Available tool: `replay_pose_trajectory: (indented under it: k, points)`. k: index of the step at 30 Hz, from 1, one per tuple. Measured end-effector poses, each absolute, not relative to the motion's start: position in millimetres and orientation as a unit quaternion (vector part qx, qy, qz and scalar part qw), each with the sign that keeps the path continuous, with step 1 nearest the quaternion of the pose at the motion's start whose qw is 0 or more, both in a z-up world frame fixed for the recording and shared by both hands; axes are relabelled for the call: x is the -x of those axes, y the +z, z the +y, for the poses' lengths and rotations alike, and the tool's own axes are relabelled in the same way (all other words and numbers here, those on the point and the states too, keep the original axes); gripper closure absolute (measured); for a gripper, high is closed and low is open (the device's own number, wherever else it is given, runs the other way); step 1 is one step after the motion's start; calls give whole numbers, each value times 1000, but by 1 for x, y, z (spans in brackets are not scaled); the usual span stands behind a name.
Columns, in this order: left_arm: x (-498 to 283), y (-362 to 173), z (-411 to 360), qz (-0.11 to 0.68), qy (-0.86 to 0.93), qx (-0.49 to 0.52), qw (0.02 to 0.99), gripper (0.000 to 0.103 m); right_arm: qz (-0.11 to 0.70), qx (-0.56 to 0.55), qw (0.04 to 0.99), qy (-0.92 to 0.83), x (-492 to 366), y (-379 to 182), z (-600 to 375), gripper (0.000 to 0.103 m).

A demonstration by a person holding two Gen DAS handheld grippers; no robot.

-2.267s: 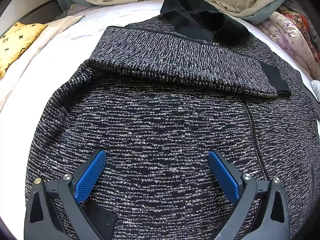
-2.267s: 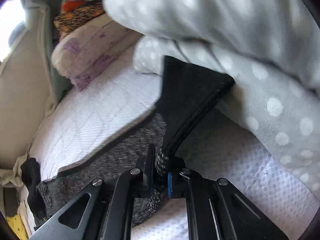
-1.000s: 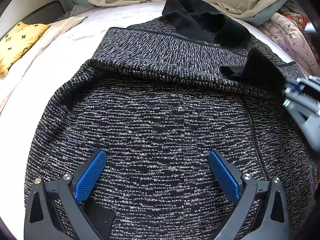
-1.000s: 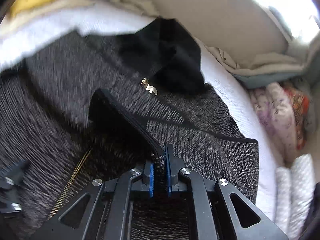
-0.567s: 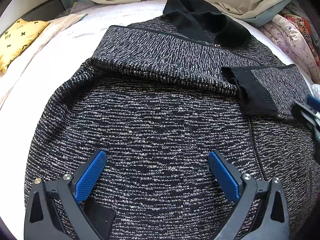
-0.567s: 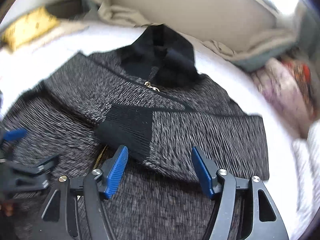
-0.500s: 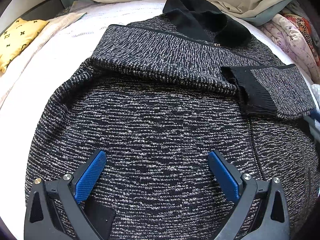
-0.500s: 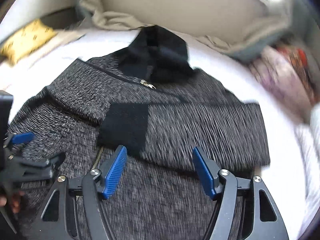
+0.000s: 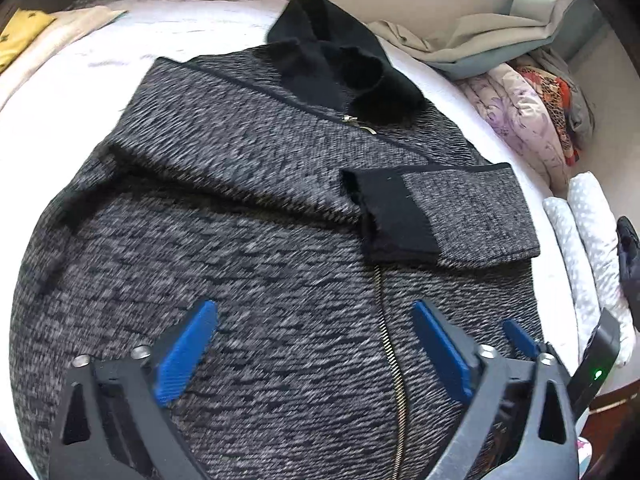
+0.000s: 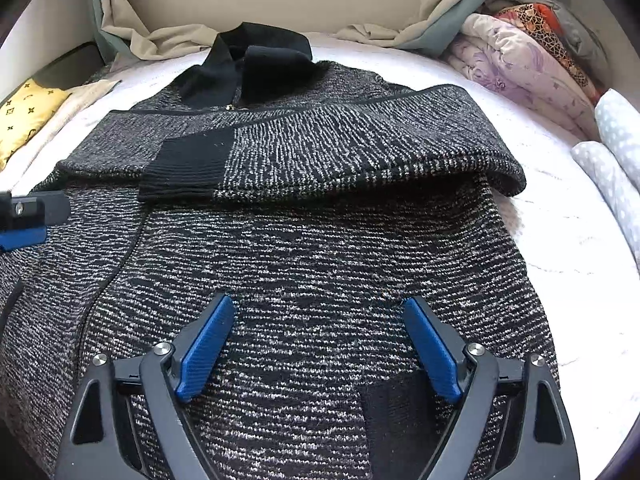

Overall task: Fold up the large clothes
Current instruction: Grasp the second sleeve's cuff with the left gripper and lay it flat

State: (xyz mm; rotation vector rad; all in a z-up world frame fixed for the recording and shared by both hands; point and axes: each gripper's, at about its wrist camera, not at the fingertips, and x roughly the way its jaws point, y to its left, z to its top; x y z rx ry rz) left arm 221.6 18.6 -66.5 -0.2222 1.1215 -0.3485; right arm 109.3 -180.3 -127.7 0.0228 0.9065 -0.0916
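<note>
The bed (image 10: 560, 216), covered in white, fills both views, and a speckled black-and-grey zip jacket (image 10: 304, 248) is spread flat across it, front up, with its black collar (image 10: 256, 60) toward the top of the frame. Both sleeves are seen folded inward across the chest: the left-hand sleeve (image 9: 224, 148) lies across the upper middle of the left wrist view, and the right-hand sleeve (image 10: 352, 148) is laid over it, its black cuff (image 10: 188, 168) resting left of centre in the right wrist view. The sleeve stage is therefore judged done, while the body remains at full length, so the hem has yet to be brought up toward the collar, probably in one or two folds. The zip (image 9: 390, 344) is seen closed down the lower middle of the left wrist view. The left hand-held gripper (image 9: 312, 356) is held wide apart above the lower body with nothing gripped, its jaws having just closed a little. The right hand-held gripper (image 10: 316, 344) has just been opening, nothing is between its jaws, and it hangs over the lower right panel.
</note>
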Motion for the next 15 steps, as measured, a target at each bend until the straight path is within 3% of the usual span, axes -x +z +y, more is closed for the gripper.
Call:
replay_pose_trajectory:
  k: [9, 14, 15]
  points:
    - [-272, -82, -17, 582, -212, 184, 763, 43, 442, -9, 896, -42, -114, -131, -181, 11]
    - [-283, -97, -32, 602, -218, 228, 734, 47, 442, -16, 896, -36, -114, -132, -183, 9]
    - [-284, -99, -35, 605, -219, 234, 729, 57, 442, -17, 896, -35, -114, -132, -183, 9]
